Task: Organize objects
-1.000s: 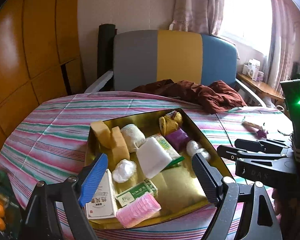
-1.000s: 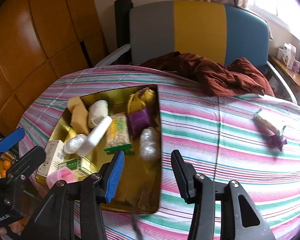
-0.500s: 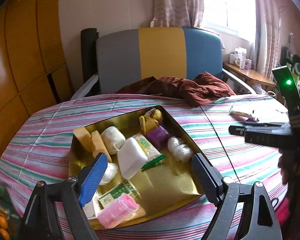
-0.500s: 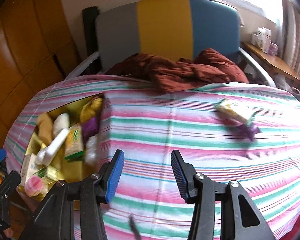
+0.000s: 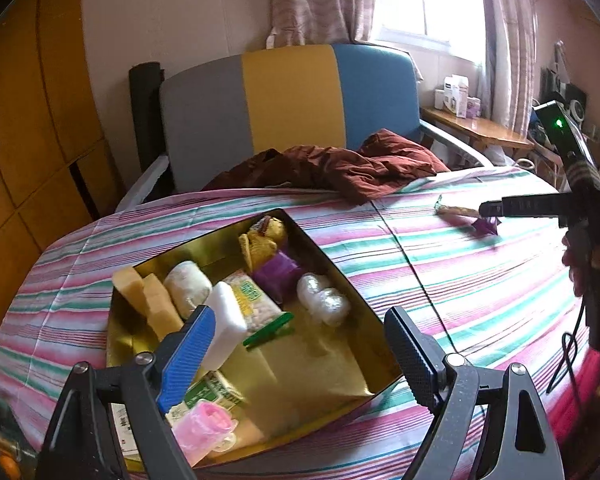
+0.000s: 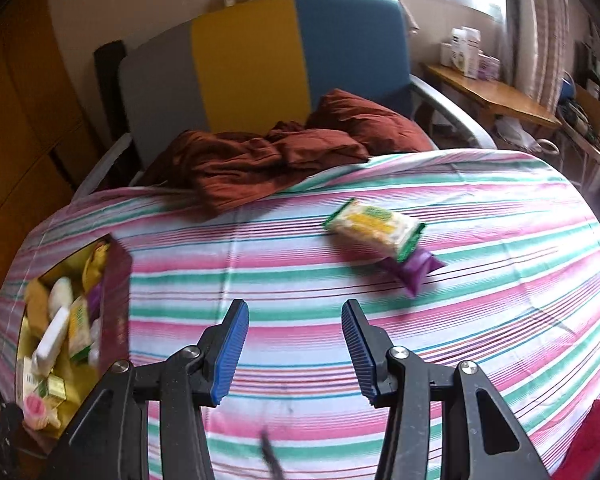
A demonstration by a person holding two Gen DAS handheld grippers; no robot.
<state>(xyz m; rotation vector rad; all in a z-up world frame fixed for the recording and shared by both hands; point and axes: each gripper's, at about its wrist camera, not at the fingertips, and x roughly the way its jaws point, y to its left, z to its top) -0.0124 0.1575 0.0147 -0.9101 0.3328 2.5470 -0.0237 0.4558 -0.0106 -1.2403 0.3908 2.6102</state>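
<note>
A gold tray [image 5: 352,292] [image 6: 118,292] sits on the striped table, filled with several wrapped snacks, a white block [image 5: 228,320] and a pink packet [image 5: 204,428]. My left gripper [image 5: 300,344] hovers open above its near end, holding nothing. Out on the cloth lie a green-and-yellow snack pack [image 6: 374,230] and, touching it, a purple wrapper [image 6: 414,270] [image 5: 486,226]. My right gripper [image 6: 296,348] is open and empty over bare cloth, short of those two items; in the left wrist view its fingers [image 5: 520,206] show at the right edge, held by a hand.
A dark red cloth [image 6: 268,164] [image 5: 340,166] is heaped at the table's far edge, against a grey, yellow and blue chair [image 5: 284,96]. A wooden side shelf [image 6: 496,96] with small boxes stands at the right by the window. Wooden panels line the left wall.
My right gripper has swung right, from over the tray to over the cloth; the snack pack and purple wrapper are now closer ahead. The left gripper shifted slightly over the tray. Both stayed open.
</note>
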